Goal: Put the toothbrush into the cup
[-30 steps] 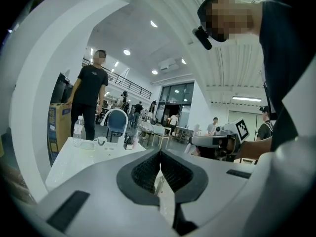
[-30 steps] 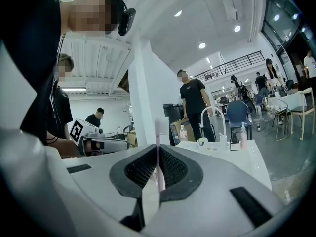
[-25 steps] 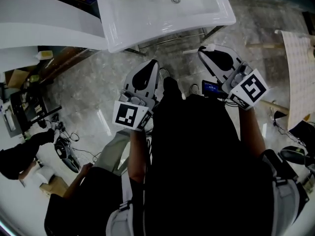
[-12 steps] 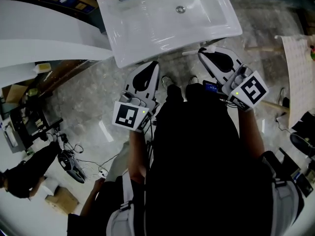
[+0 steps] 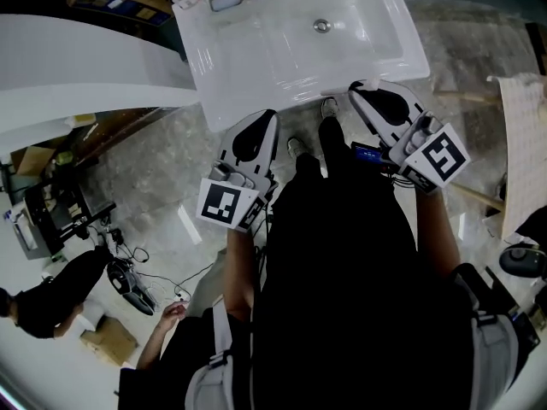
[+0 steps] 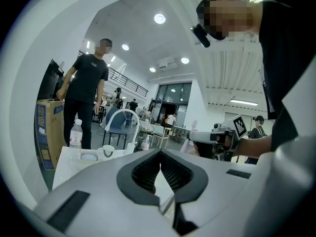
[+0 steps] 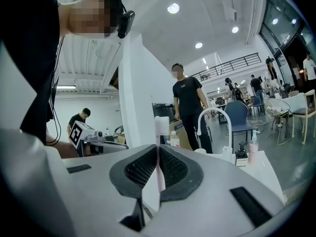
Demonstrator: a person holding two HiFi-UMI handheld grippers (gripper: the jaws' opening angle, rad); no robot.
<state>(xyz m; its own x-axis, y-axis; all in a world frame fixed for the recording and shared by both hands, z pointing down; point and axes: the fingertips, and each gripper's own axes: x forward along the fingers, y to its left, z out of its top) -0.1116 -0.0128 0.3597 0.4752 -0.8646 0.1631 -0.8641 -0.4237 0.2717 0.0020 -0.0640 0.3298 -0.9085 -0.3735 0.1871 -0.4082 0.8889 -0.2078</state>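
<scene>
Right now the right gripper (image 7: 157, 151) clamps an upright pale-pink plastic toothbrush (image 7: 161, 126); the left gripper (image 6: 160, 153) is pinched together, empty.

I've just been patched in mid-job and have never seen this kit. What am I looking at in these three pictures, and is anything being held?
There is no robot here. A person carries a hand-held tool with two-jaw tongs in each hand. The top-down picture comes from a camera on their head. The other two come from cameras riding on the tools, each looking along its own jaws. Ahead stands a white sink with a cup on its rim. The right tongs are shut on a toothbrush, with its head pointing up. The left tongs are shut and empty. Other people stand in the background.
</scene>
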